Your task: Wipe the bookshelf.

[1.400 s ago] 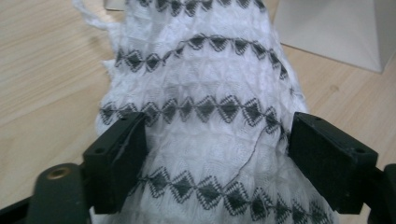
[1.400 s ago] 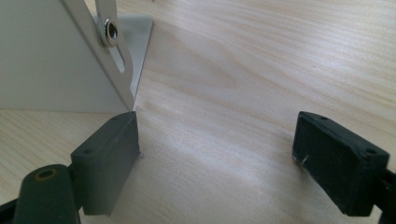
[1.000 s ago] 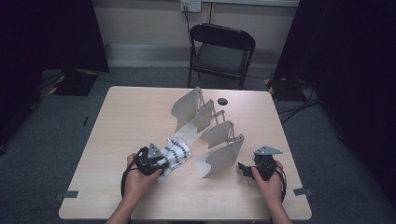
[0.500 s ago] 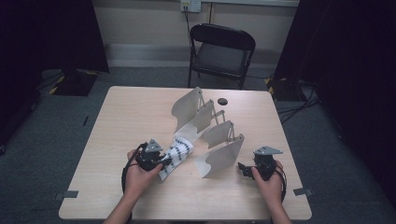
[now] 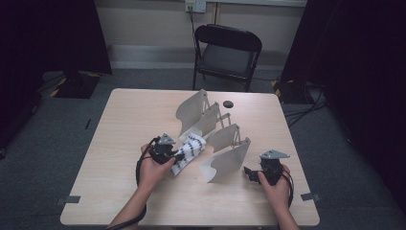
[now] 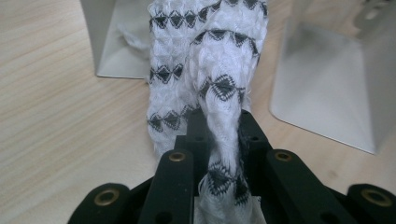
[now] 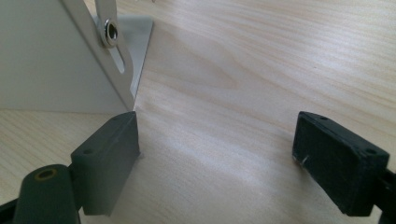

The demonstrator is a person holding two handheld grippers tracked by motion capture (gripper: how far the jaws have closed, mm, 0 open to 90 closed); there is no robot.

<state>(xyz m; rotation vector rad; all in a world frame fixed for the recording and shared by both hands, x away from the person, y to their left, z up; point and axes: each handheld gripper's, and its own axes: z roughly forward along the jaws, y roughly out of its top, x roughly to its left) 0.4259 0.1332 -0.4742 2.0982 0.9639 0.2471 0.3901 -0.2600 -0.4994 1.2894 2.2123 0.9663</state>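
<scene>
A white cloth with black diamond bands lies bunched on the table beside a white metal fold-out rack with several upright panels. My left gripper is shut on the near end of the cloth. Its jaws have just been closing, and the fabric is pinched between the pads. The far end of the cloth reaches toward a gap between two rack panels. My right gripper rests open on the table just right of the rack's nearest panel, with nothing between its fingers.
A small black round object lies at the far side of the wooden table. A black folding chair stands behind the table. Bare tabletop stretches to the left of my left hand and along the front edge.
My left gripper has closed on the cloth and shifted a little toward the rack, carrying the cloth with it. The right hand has stayed put.
</scene>
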